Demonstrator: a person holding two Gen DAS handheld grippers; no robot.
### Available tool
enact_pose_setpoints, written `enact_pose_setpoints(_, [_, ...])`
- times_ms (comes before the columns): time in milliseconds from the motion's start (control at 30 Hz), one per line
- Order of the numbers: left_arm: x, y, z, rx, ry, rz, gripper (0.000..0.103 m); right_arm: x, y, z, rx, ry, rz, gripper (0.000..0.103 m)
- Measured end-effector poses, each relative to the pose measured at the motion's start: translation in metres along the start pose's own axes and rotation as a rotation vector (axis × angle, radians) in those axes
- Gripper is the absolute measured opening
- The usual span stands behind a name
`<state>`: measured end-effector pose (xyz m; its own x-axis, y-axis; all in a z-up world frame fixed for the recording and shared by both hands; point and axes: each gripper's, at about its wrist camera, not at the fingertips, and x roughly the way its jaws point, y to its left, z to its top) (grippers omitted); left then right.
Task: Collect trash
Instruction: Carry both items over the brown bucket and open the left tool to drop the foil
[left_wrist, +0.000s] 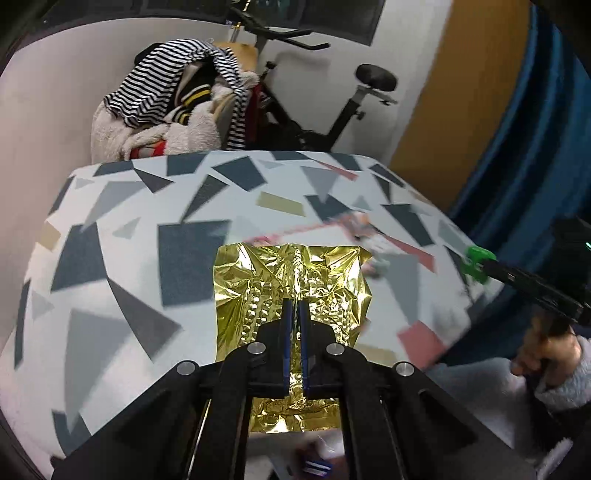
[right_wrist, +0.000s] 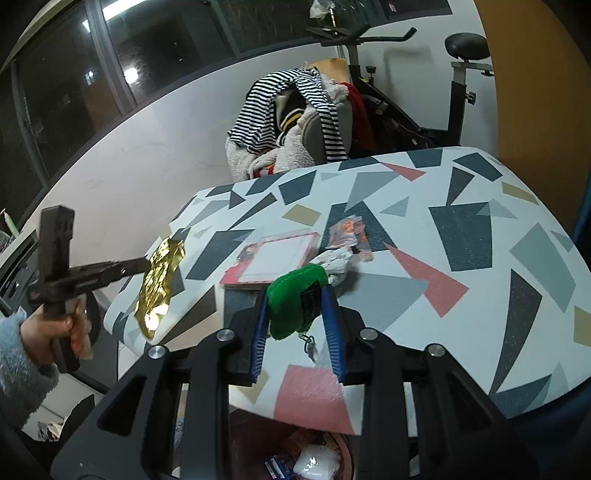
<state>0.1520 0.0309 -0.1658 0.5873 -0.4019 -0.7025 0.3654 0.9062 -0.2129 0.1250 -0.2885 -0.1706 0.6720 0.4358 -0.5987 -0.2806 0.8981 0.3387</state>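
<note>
On the patterned table (right_wrist: 461, 236) ahead of you lie a red-framed card (right_wrist: 275, 256), an orange wrapper (right_wrist: 349, 236) and a white crumpled tissue (right_wrist: 338, 264). Your right gripper (right_wrist: 297, 306) clamps a fuzzy green item (right_wrist: 295, 295) over the near edge. Your left gripper (left_wrist: 294, 332) pinches creased gold foil (left_wrist: 291, 280) above the table's left edge.

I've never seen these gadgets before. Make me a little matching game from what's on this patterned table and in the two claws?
Things:
1. gold foil wrapper
2. green plush keychain
3. pink-edged card
4. crumpled white tissue

Places:
A. between the right gripper fingers
B. lying flat mid-table
C. pinched by the left gripper
D. just beyond the green plush

Pairs: 1-C, 2-A, 3-B, 4-D
</note>
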Motion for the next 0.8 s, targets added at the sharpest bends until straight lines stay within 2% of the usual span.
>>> enact_pose_setpoints(233, [-0.027,-0.056,-0.056,0.022,-0.002,-0.069,0.004,-0.016,0.013,-0.013,-0.016,0.003,0.016,0.031])
enact_pose_setpoints(433, [-0.021,-0.091,-0.101,0.057,0.053,-0.099,0.004,-0.026,0.019,-0.026,-0.033,0.012,0.026,0.031])
enact_pose_setpoints(567, [-0.011,-0.098,-0.116,0.048,0.084,-0.111,0.004,-0.030,0.020,-0.032,-0.031,0.018,0.029,0.031])
enact_pose_setpoints(800, [0.004,-0.095,-0.121,-0.003,0.138,-0.155,0.005,-0.034,0.019,-0.037,-0.028,0.019,0.029,0.031])
